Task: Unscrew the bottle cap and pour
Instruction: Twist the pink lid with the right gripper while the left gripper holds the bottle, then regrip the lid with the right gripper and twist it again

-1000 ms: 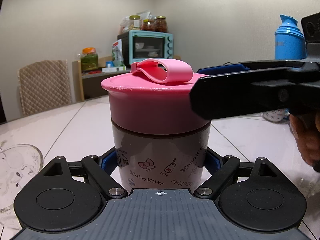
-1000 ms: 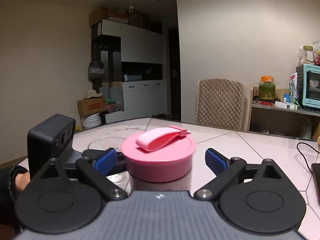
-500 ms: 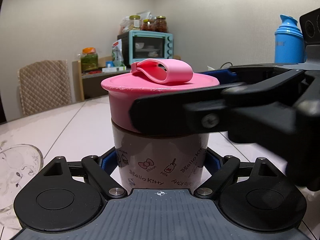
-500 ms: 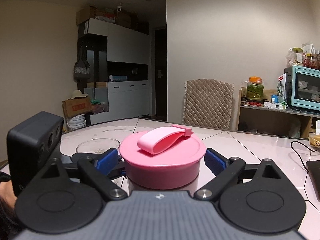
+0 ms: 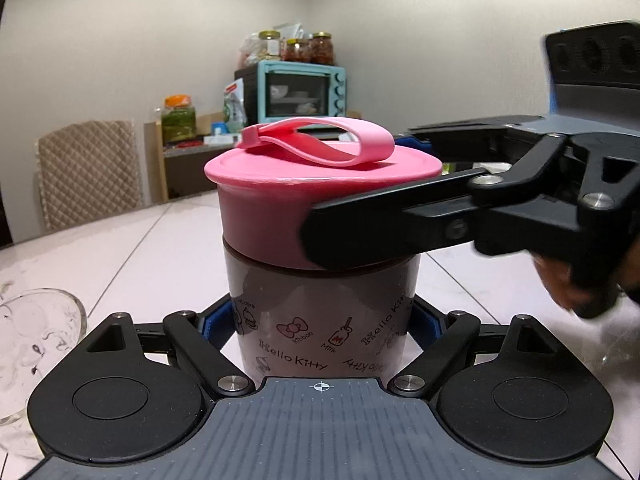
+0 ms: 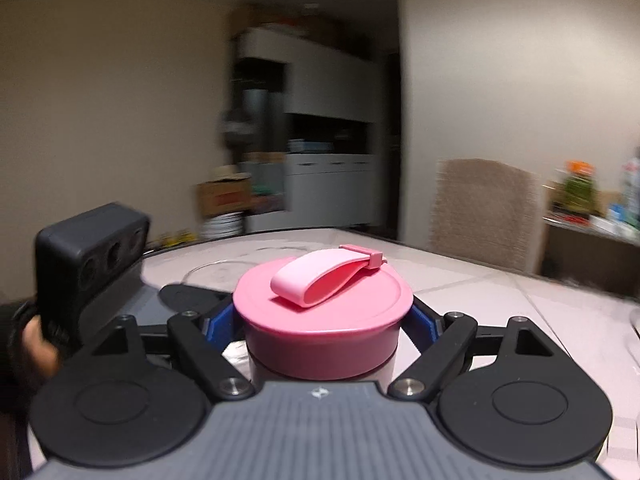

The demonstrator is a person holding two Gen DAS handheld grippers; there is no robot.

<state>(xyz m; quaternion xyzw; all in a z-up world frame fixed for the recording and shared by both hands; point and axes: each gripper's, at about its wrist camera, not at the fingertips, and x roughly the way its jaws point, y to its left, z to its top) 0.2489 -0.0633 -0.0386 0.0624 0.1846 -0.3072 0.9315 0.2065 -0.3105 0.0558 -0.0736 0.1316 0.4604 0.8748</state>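
Bottle (image 5: 320, 320) clamped by left gripper (image 5: 320, 328); right gripper (image 6: 322, 324) clamps pink cap (image 6: 322, 320); glass bowl (image 5: 36, 344) left.

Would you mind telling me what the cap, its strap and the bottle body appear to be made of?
Cap: probably moulded plastic, opaque pink, smooth with a faint sheen along the rim. Strap: likely soft silicone or rubber, matte, since it curls into a loop. Bottle body: glass or clear hard plastic, translucent and printed; which one is unclear.

One bottle (image 5: 320, 312), one cap (image 5: 304, 208), one glass (image 5: 36, 344)
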